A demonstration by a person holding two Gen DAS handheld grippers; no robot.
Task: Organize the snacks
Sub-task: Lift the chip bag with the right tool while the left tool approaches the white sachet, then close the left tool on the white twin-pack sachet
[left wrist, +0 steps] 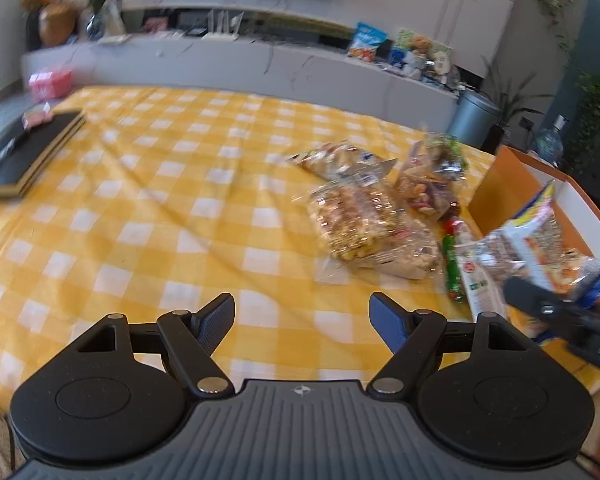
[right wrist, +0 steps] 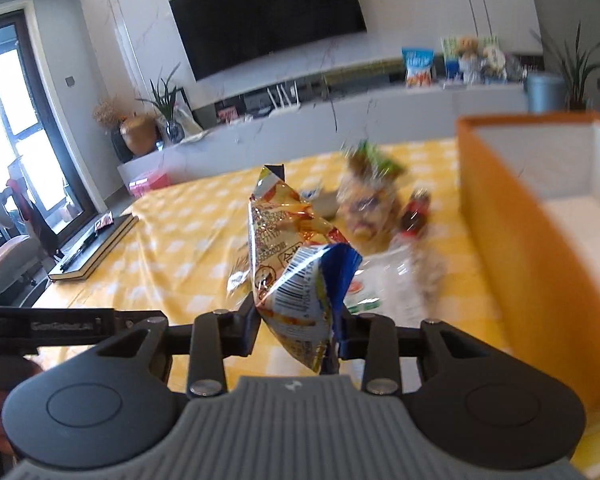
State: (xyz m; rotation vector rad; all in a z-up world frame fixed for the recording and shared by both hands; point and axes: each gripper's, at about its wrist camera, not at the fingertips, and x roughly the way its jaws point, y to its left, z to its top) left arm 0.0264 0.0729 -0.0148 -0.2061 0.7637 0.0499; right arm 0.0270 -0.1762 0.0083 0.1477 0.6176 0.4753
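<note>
Your right gripper pinches the light, crinkly snack bag by its slippery sealed edge; left gripper gapes wide.

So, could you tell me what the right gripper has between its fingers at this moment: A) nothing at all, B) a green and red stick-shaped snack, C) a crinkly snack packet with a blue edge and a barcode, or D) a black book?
C: in the right wrist view the right gripper is clamped on the snack packet, lifted off the yellow checked tablecloth beside the orange box.
</note>
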